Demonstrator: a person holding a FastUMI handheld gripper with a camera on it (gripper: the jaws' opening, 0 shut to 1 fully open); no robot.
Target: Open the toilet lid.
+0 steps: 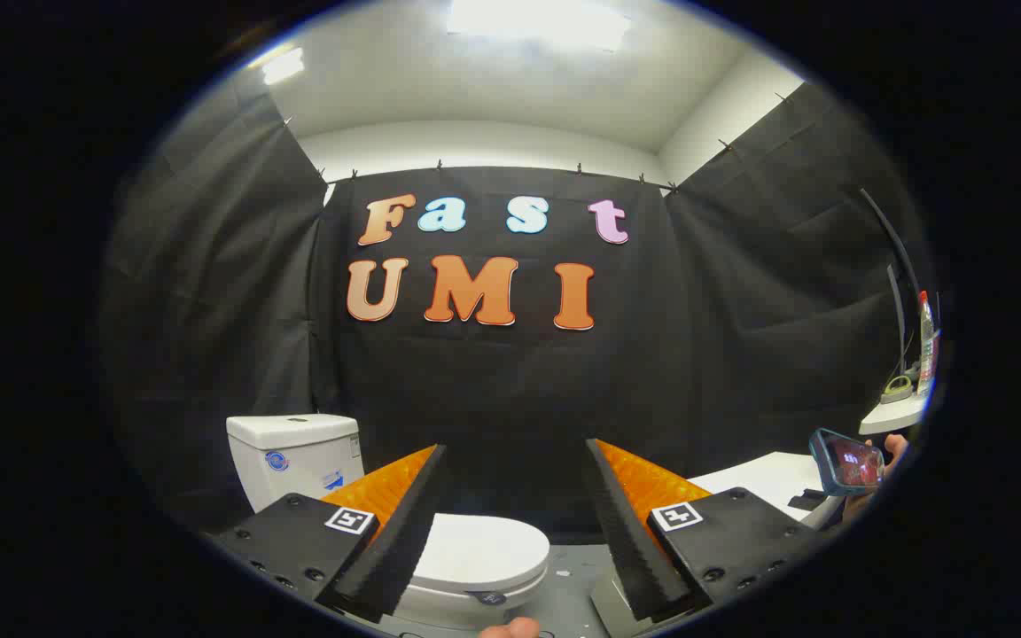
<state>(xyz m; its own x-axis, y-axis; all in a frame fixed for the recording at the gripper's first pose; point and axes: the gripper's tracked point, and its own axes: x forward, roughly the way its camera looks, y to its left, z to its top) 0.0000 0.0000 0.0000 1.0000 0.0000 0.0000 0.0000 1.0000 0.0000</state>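
- Two ridged gripper fingers (426,496) lie nearest the camera, spread wide apart with nothing between them; the gripper (515,447) holds nothing and touches nothing.
- Below and just beyond the fingers sits a white ceramic toilet, its smooth white oval toilet lid (484,549) lying flat and closed over the bowl.
- That lid lies low between the fingers, closer to the left one, which overlaps its near left part in the gripper view; its long axis appears to run from the white rectangular cistern (293,452) at the back left toward its rounded front edge on the right.
- Judging from this, the fingers would need to drop and reach that front rim before any lift can begin.
- Off to the right, a person's hand (892,447) holds a blue-cased phone (847,462) beside a white counter (763,478).
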